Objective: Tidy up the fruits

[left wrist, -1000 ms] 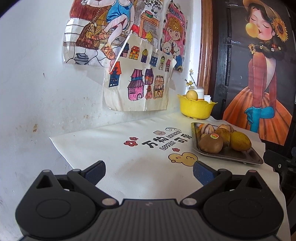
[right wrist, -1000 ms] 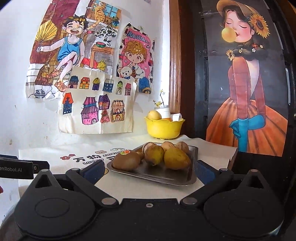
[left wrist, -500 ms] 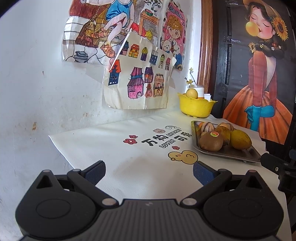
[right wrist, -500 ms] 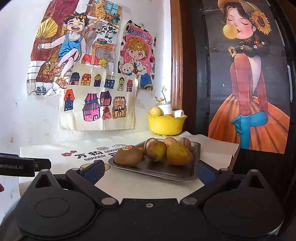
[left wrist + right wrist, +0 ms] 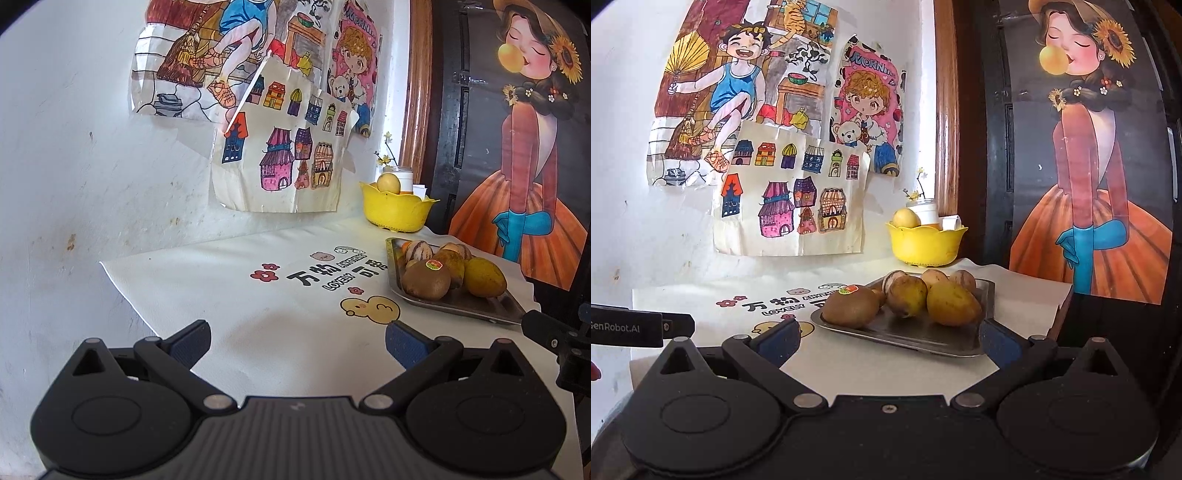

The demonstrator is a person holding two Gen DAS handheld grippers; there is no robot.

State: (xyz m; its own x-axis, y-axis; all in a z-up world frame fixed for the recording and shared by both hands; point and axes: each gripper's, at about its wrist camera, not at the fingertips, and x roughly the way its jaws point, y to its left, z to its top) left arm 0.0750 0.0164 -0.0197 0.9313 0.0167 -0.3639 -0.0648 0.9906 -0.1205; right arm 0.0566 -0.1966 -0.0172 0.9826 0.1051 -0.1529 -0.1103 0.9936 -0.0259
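Note:
A steel tray (image 5: 912, 332) (image 5: 472, 306) on the white tablecloth holds several fruits: a brown kiwi with a sticker (image 5: 851, 307) (image 5: 425, 279), a yellow-brown mango (image 5: 953, 303) (image 5: 484, 277), a pear-like fruit (image 5: 907, 295) and striped round fruits behind. A yellow bowl (image 5: 925, 245) (image 5: 397, 212) with a round yellow fruit (image 5: 906, 218) stands at the back by the wall. My right gripper (image 5: 888, 339) is open and empty, just in front of the tray. My left gripper (image 5: 297, 341) is open and empty over bare cloth, left of the tray.
The white wall with children's drawings (image 5: 790, 199) bounds the table at the back and left. A dark door with a poster of a girl (image 5: 1097, 184) is on the right. A white jar (image 5: 925, 212) stands behind the bowl. The cloth's right edge (image 5: 1060, 314) drops off.
Both grippers have drifted slightly back and upward; the tray sits a little lower and farther in both views. Jaws stay open.

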